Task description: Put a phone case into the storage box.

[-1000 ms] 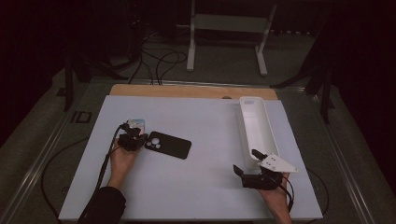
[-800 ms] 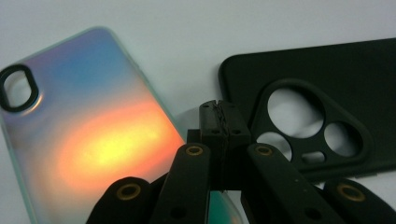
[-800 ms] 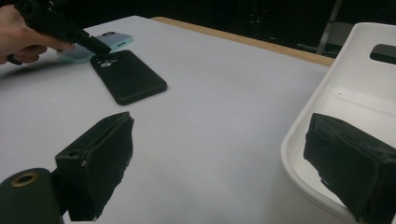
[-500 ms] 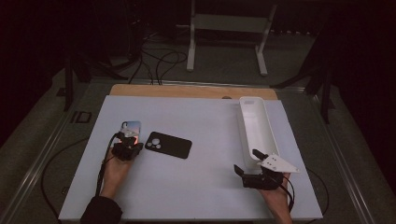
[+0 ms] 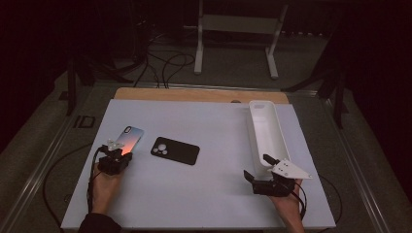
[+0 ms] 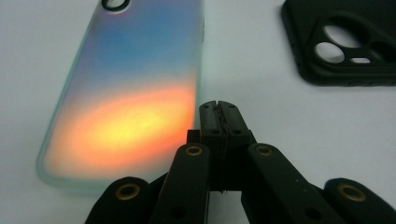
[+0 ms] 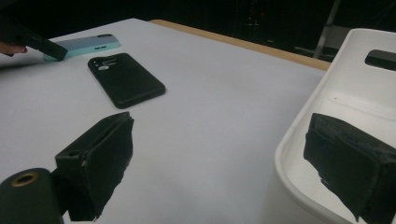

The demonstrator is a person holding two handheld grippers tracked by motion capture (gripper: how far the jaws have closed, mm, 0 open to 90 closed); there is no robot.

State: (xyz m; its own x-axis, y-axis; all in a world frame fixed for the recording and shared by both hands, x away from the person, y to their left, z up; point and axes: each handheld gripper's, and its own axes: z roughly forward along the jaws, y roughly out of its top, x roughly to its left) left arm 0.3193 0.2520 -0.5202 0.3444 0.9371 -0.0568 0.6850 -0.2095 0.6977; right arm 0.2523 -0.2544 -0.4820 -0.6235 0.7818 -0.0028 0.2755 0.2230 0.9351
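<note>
On the white table (image 5: 194, 204), left side, the left gripper (image 5: 118, 154) sat at the near end of the gradient phone case (image 5: 129, 139), jaws pressed fully together with nothing between them. In the left gripper view the closed tips (image 6: 219, 108) were just beside the case's (image 6: 130, 88) right edge near its bottom corner, touching or nearly so; contact could not be confirmed. Closed jaws at an edge looked like a nudge or a lineup, not a pick.

The black phone case (image 5: 175, 150) lay flat just to the right of the gradient one, apart from it, camera cutouts facing up. Untouched.

The right gripper (image 5: 259, 168) rested at the near end of the long white tray (image 5: 256, 131), jaws spread wide and empty. In the right gripper view one jaw hung over the table, the other at or just inside the tray's (image 7: 322, 121) rim. Likely parked there, waiting for a handoff or ready to steady the tray. The tray appeared empty, so probably nothing was sorted yet.

Next likely needed: open the left jaws and get one under the case's edge.
</note>
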